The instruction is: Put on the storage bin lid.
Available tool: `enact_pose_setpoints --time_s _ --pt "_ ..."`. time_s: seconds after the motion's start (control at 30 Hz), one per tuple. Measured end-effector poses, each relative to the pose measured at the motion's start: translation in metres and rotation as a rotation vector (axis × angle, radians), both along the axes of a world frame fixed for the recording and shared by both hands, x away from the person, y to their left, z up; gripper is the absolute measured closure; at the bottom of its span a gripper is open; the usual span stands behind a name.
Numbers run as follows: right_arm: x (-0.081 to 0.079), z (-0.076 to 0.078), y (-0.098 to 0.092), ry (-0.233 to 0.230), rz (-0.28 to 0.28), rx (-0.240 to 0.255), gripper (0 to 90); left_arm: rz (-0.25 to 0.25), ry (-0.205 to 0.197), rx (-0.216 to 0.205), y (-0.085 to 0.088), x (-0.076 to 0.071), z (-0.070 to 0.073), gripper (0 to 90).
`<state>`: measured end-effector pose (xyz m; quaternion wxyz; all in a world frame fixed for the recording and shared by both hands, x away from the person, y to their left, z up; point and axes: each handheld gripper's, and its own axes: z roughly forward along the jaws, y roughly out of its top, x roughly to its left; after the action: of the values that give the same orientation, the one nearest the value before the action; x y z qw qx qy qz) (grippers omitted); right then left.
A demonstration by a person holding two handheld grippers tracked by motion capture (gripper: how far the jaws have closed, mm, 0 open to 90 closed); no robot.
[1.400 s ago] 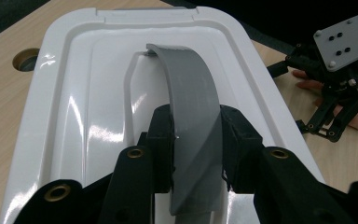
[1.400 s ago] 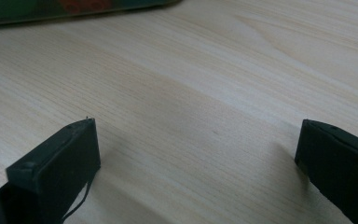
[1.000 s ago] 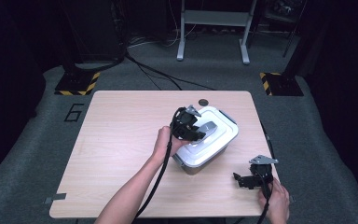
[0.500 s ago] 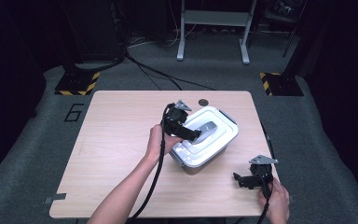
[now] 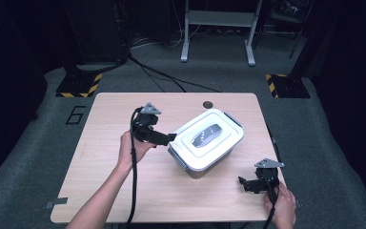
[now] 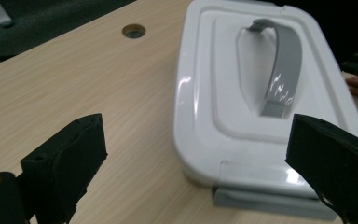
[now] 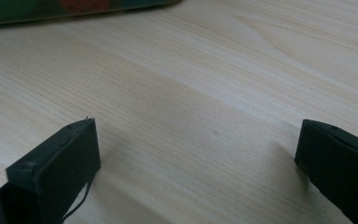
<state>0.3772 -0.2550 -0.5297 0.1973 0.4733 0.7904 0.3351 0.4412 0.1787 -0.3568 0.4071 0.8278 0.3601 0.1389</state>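
Note:
A white lidded box (image 5: 219,149) with a grey handle (image 5: 207,136) stands right of the table's middle. My left gripper (image 5: 169,138) hovers just off the box's left end and points at it. Its jaws have just been opening and stand wide with nothing between them. In the left gripper view (image 6: 200,142) the lid (image 6: 223,107), its handle (image 6: 284,65) and a grey latch (image 6: 265,198) lie ahead. My right gripper (image 5: 246,183) rests open near the table's front right corner, over bare wood in the right gripper view (image 7: 198,154).
The wooden table (image 5: 100,191) has a round cable hole (image 5: 208,104) behind the box. A black cable (image 5: 133,186) trails from the left gripper along the forearm. Striped floor bases (image 5: 78,86) and a metal stand (image 5: 217,28) lie beyond the far edge.
The left gripper has drawn back leftward from above the box lid to beside the box's left end, and its jaws have opened. The right gripper has stayed put.

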Motion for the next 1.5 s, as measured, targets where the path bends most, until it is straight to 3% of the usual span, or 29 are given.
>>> enact_pose_setpoints --time_s 0.3,0.67,0.93,1.13,1.23,1.43,1.5 --pt "0.0 0.0 0.0 0.002 -0.001 -0.004 0.0 0.086 0.023 -0.03 0.062 -0.018 -0.024 0.4" --pt "0.0 0.0 0.0 0.001 -0.002 -0.003 0.0 0.201 0.065 -0.059 0.114 -0.036 -0.068 0.0" --pt "0.0 0.0 0.0 0.001 -0.002 -0.003 0.0 0.266 0.081 -0.021 0.14 -0.048 -0.104 0.0" --pt "0.0 0.0 0.0 0.002 -0.002 -0.003 0.0 0.337 0.079 0.094 0.156 -0.062 -0.134 0.0" --pt "0.0 0.0 0.0 0.004 0.0 -0.001 0.0 0.381 0.073 0.092 0.166 -0.066 -0.149 0.0" --pt "0.0 0.0 0.0 0.001 -0.003 -0.002 0.0 0.43 0.122 0.1 0.186 -0.065 -0.168 0.0" --pt "0.0 0.0 0.0 0.001 -0.002 -0.002 0.0 0.465 0.082 0.09 0.189 -0.064 -0.172 0.0"
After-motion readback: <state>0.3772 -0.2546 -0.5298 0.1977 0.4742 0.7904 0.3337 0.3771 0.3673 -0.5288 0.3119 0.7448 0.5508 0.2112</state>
